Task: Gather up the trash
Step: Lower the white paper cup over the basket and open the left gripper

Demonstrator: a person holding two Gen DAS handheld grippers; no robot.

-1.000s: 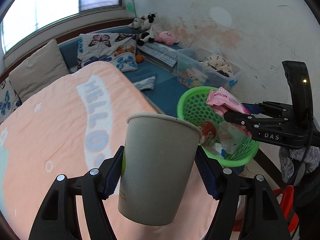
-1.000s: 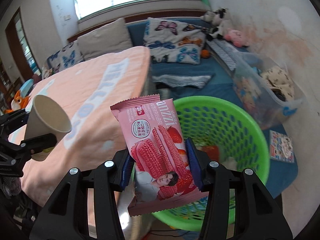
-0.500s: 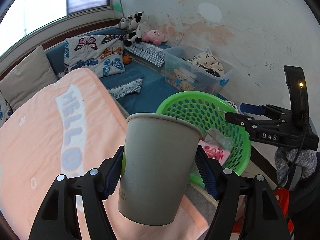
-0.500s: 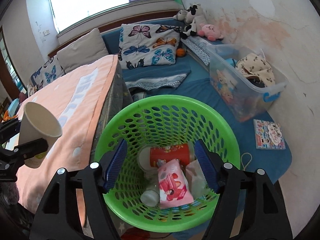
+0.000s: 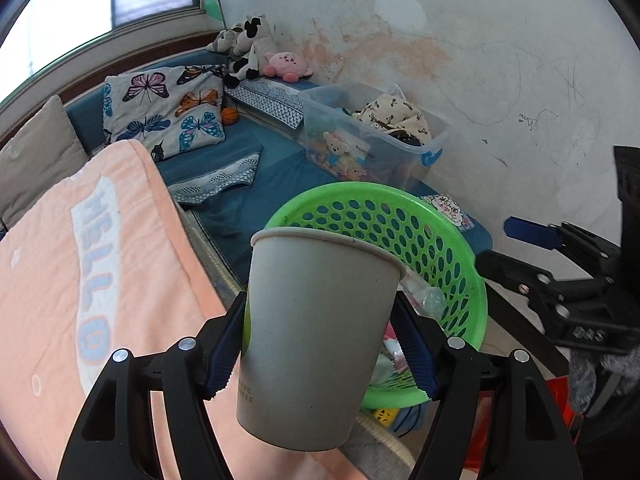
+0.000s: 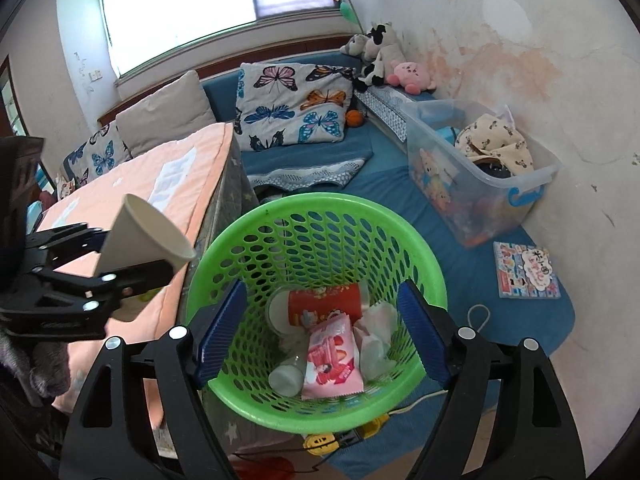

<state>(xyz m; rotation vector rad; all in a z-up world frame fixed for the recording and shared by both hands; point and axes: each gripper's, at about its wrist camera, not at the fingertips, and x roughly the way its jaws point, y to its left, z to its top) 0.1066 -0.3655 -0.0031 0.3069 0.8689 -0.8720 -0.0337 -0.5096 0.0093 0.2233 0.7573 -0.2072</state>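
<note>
The left gripper [image 5: 320, 340] clamps a plain grey-white paper cup [image 5: 316, 336] by its sides, mouth tipped toward the round green perforated plastic basket [image 6: 320, 208], which serves as the landmark here. In the right wrist view the cup sits just outside the basket's left rim, over the edge of the peach-coloured quilted blanket [image 6: 160, 192]. The right gripper [image 6: 320, 332] hangs above the basket's near rim; its jaws are opening with nothing between them. A pink snack wrapper [image 6: 332, 356] lies on the basket floor among a red cup and crumpled paper.

The likely slip: released now, the cup would probably strike the rim or land on the blanket, since it has not cleared the rim. The two grippers are also near each other over the basket and could clash if both move inward.

Open room lies above the basket's centre and toward its far rim; the blanket-covered bed edge crowds its left side.
</note>
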